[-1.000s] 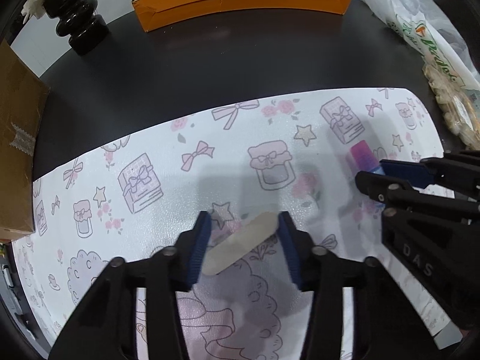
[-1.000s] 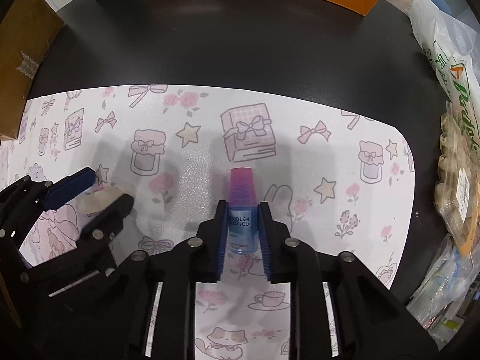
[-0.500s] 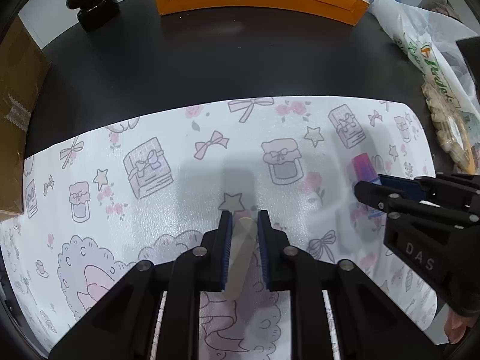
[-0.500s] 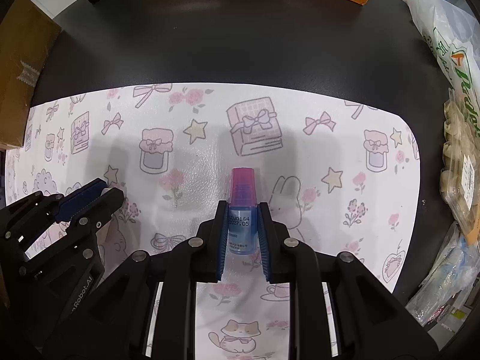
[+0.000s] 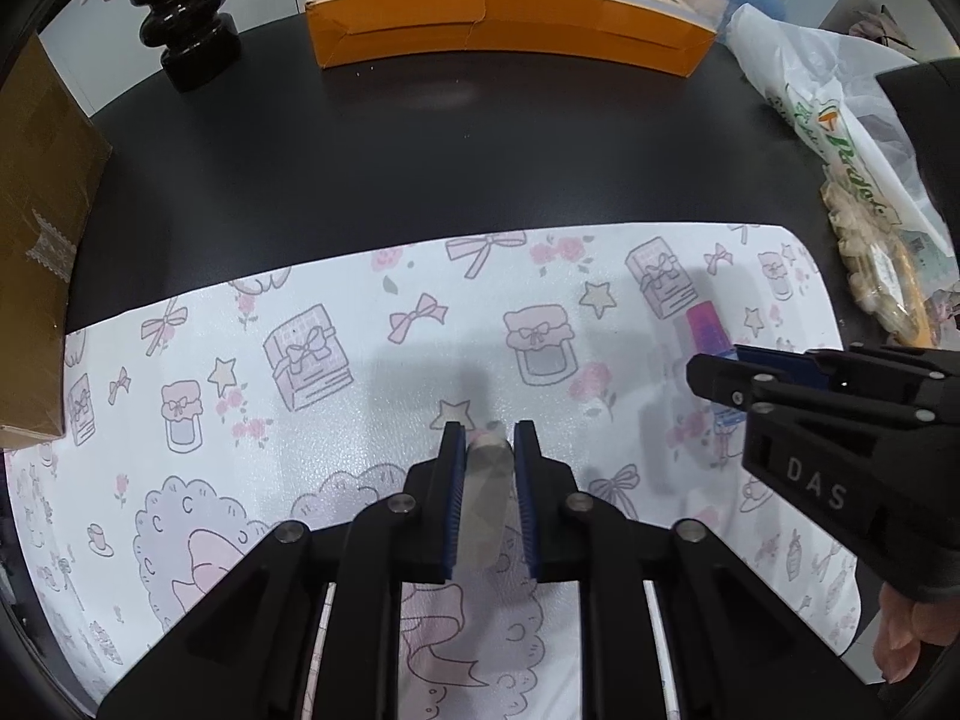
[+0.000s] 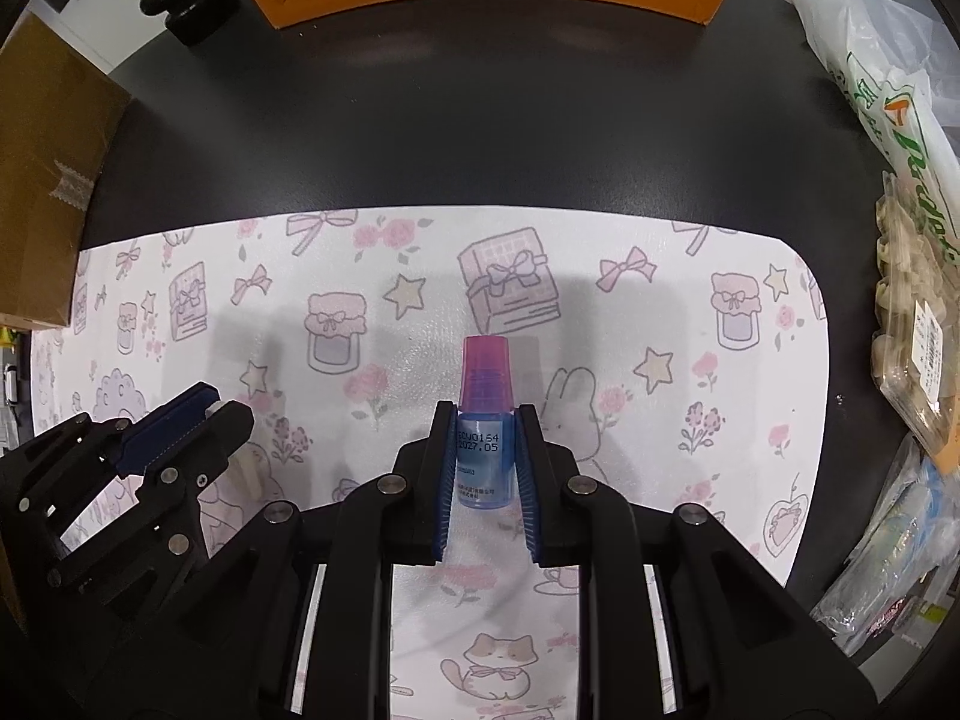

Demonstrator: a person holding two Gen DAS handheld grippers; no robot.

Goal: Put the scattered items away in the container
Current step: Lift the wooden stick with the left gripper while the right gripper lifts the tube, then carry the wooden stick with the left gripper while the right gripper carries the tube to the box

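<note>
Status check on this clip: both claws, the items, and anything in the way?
Left claw shut on pale stick. Right claw shut on pink-capped bottle. Both over the patterned mat. Orange box beyond across bare black table, path unobstructed.

Ahead of my claws lies a round black table (image 5: 456, 138). Directly beneath them a white plastic mat with pink cartoon prints (image 6: 600, 324) covers it. Beyond sits a long orange cardboard box (image 5: 510, 30), a brown carton (image 5: 36, 228) far left, a printed white plastic bag (image 6: 888, 102) far right.
</note>
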